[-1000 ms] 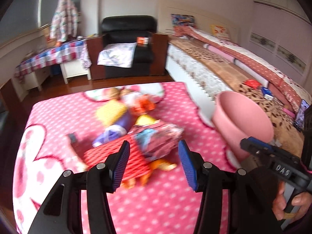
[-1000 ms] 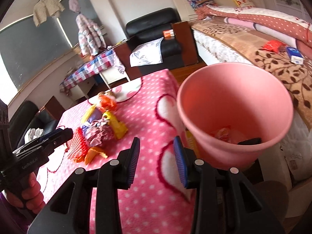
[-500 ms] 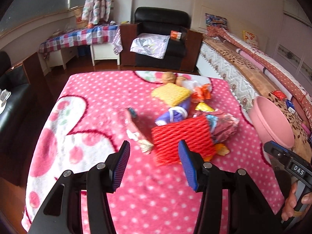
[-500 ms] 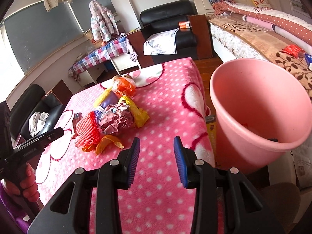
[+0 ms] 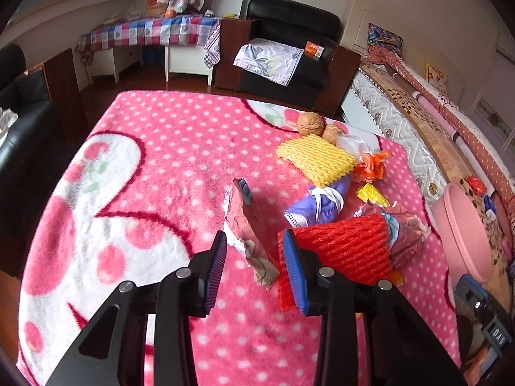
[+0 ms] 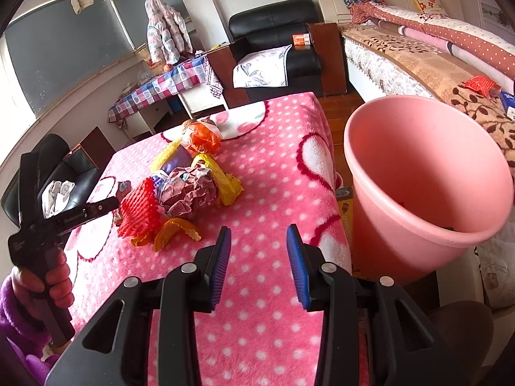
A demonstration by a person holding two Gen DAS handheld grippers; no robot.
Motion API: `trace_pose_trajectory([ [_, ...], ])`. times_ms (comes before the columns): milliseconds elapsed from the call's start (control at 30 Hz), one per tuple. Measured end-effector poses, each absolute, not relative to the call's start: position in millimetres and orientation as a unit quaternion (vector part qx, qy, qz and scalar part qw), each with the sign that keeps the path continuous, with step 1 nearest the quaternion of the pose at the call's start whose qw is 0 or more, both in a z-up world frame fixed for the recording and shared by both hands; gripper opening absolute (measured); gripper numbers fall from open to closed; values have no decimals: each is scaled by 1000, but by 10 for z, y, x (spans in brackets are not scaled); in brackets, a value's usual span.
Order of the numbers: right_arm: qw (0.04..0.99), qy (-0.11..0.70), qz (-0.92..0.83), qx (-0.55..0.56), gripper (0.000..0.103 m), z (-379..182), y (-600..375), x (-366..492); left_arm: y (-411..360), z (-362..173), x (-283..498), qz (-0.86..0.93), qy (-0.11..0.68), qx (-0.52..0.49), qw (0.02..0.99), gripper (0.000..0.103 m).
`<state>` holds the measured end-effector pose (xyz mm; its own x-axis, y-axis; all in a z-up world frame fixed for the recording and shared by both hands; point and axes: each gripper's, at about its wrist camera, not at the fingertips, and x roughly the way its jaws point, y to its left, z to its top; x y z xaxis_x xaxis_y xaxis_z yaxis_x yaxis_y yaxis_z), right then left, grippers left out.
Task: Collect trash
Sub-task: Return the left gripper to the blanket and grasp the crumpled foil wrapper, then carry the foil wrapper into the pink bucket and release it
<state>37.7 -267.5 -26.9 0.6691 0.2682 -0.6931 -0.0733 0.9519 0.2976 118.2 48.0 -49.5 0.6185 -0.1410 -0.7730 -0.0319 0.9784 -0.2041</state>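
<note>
A pile of trash lies on the pink dotted blanket [image 5: 154,167]. In it are a crumpled pink wrapper [image 5: 249,225], a red foam net [image 5: 341,255], a yellow foam net [image 5: 317,159], a purple packet [image 5: 317,206], an orange wrapper [image 5: 368,169] and two walnuts [image 5: 309,123]. My left gripper [image 5: 254,268] is open, with the near end of the pink wrapper between its fingers and its right finger against the red net. My right gripper [image 6: 259,265] is open and empty above the blanket, left of the pink bin [image 6: 428,199]. The pile also shows in the right wrist view [image 6: 180,193].
A bed [image 6: 418,58] runs along the right behind the bin. A black armchair [image 5: 289,51] and a checked table [image 5: 145,35] stand beyond the blanket's far edge. A black sofa [image 5: 16,103] is at the left.
My left gripper has swung left off the pile's middle and come down around the pink wrapper. My right gripper has drawn back from the bin, toward the pile.
</note>
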Motion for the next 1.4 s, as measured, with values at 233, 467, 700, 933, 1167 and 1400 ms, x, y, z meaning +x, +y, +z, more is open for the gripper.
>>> trace_pose_trajectory([
  [233,911,384,121,94,36,-157,-2504,459,548,-577,1305,-34,445,-128,886,33],
  [467,902,391,147,107,36,-133,-2366,692,645,-588,1197,-51,440,-127,887,11],
  [700,898,394,148,125,36,-144,-2341,925,769,-442,1076,-62,422,-137,894,10],
  [933,896,401,147,124,36,-241,-2254,1135,781,-298,1012,-67,407,-131,901,10],
  [1167,883,410,175,145,18,-324,-2215,1168,742,-295,980,-69,412,-128,900,10],
  [1400,897,375,177,156,17,-140,-2332,984,663,-228,955,-75,409,-123,901,10],
])
